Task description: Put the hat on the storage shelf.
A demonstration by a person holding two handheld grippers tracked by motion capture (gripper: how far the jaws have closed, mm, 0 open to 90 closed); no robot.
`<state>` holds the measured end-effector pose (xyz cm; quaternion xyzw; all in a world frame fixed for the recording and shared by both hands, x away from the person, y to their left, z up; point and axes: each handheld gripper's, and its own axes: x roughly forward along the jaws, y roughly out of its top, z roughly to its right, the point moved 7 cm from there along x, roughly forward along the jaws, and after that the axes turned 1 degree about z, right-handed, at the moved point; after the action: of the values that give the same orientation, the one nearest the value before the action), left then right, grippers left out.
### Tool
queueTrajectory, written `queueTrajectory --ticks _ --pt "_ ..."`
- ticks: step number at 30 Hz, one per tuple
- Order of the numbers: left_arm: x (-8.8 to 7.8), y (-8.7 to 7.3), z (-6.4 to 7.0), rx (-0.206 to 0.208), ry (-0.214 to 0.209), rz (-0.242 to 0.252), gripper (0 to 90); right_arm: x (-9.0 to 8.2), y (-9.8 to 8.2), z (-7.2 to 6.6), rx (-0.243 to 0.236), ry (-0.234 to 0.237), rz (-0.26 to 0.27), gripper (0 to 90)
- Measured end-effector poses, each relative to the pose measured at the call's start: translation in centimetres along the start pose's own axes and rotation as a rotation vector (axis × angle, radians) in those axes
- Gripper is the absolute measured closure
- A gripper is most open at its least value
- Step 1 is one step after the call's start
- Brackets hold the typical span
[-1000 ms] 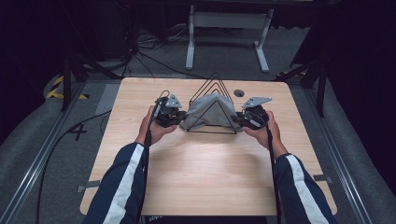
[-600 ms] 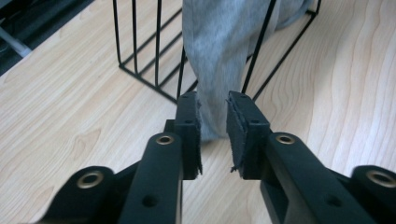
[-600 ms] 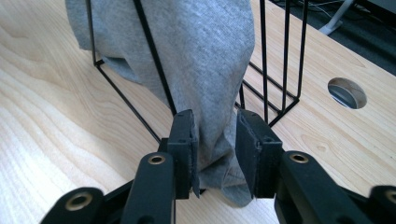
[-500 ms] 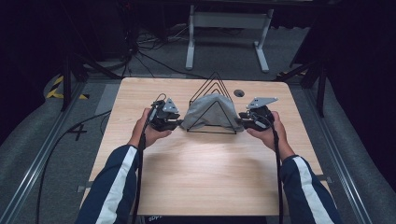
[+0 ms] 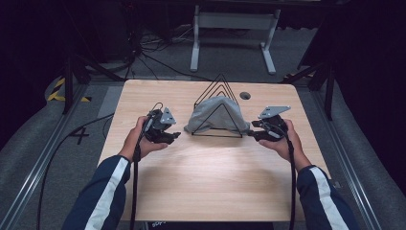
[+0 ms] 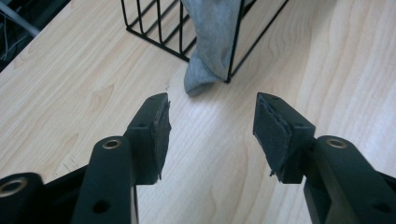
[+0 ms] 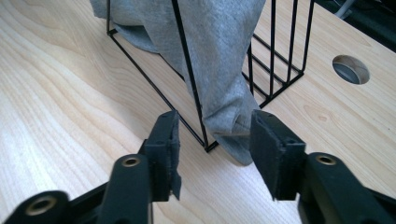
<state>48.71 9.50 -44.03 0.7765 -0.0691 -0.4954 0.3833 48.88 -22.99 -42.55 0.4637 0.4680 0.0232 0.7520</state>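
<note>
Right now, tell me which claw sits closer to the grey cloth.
The right claw: the grey cloth ends right at its tips. The left claw stands well clear of it. Both have just been opening, and neither grips anything.

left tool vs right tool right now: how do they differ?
Left tool sits clear of the grey cloth, bare table between its jaws; right tool has a cloth corner and a rack wire between its jaws, unpinched. The right tool's grey plate sticks up more plainly. Shared: both open, jaws just opening, flanking the rack.
</note>
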Motion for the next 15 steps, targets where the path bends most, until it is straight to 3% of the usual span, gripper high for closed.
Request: queueTrajectory --ticks 6,15 --pt "-0.9 -1.5 0.5 -0.011 0.004 -0.017 36.5 -0.6 -0.7 -0.3 -0.016 0.002 -0.024 42.9" --pt "-1.6 -4.2 1.0 -0.024 -0.004 -0.064 29.0 -1.2 -1.8 -0.4 -0.032 -0.025 -0.044 39.2"
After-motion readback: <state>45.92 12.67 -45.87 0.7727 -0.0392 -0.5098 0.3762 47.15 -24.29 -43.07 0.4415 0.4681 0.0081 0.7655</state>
